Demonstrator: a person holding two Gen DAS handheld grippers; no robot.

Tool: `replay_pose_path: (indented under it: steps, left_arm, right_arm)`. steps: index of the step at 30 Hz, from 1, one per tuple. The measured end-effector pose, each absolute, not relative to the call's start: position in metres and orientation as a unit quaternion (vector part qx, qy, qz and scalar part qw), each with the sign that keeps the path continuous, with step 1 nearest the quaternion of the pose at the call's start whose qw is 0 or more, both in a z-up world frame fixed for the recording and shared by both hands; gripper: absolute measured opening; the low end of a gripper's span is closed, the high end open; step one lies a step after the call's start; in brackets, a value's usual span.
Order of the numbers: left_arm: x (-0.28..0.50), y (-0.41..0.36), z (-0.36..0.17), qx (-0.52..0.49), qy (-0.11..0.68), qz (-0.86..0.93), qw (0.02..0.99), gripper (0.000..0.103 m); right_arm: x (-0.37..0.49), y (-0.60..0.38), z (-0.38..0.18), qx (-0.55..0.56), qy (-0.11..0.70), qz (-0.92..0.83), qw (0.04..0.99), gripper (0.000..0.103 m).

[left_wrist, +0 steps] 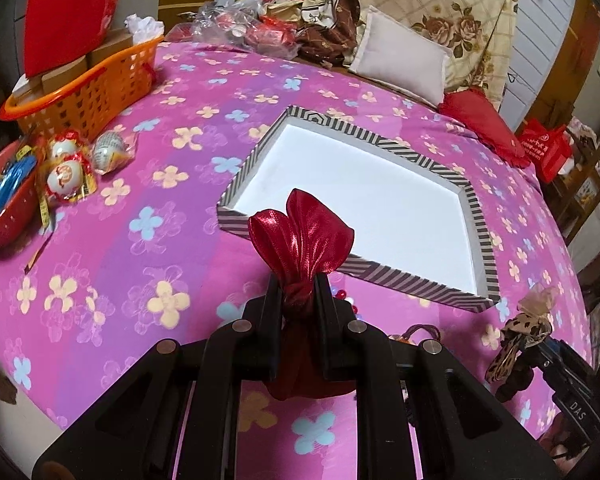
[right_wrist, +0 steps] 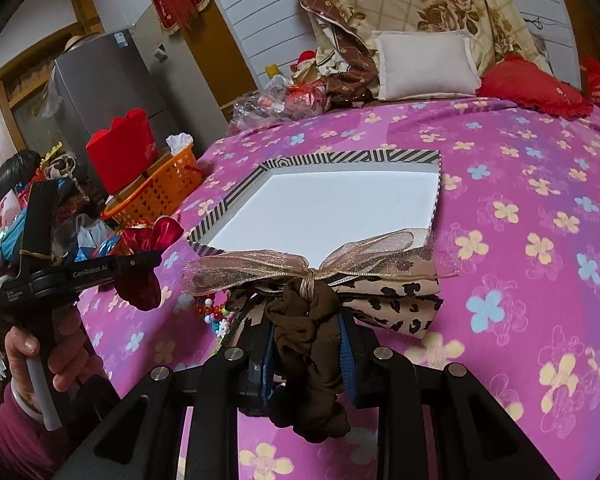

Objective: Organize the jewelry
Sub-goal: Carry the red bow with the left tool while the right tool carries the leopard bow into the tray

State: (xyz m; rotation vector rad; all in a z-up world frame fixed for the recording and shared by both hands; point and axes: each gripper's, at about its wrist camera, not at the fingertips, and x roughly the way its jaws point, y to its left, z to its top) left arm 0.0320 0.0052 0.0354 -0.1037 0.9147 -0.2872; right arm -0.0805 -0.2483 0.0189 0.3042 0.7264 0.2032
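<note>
My left gripper (left_wrist: pixel 297 280) is shut on a shiny red fabric hair tie (left_wrist: pixel 300 240), held above the pink flowered bedspread just short of the near edge of a striped-rim box (left_wrist: pixel 380 142) with a white inside. My right gripper (right_wrist: pixel 306 312) is shut on a brown scrunchie (right_wrist: pixel 308 344) with a leopard-print and gold organza bow (right_wrist: pixel 384 284), also held just short of the box (right_wrist: pixel 300 160). In the right wrist view the left gripper (right_wrist: pixel 140 262) with the red hair tie (right_wrist: pixel 148 240) shows at the left. A beaded piece (right_wrist: pixel 212 312) lies on the bed beneath.
An orange basket (left_wrist: pixel 100 88) with boxes and a red bag stands at the far left. Wrapped eggs (left_wrist: pixel 66 172) and a red bowl (left_wrist: pixel 4 216) lie left. Pillows (left_wrist: pixel 400 60) and a red cushion (left_wrist: pixel 484 124) sit behind the box.
</note>
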Motion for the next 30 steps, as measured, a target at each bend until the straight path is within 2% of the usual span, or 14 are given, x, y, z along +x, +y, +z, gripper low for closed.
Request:
replay_pose_path:
  steps: [30]
  left_arm:
    - [0.096, -0.046, 0.046, 0.008, 0.424, -0.129, 0.896, 0.014]
  right_arm:
    - [-0.01, -0.26, 0.04, 0.113, 0.349, 0.076, 0.927, 0.026]
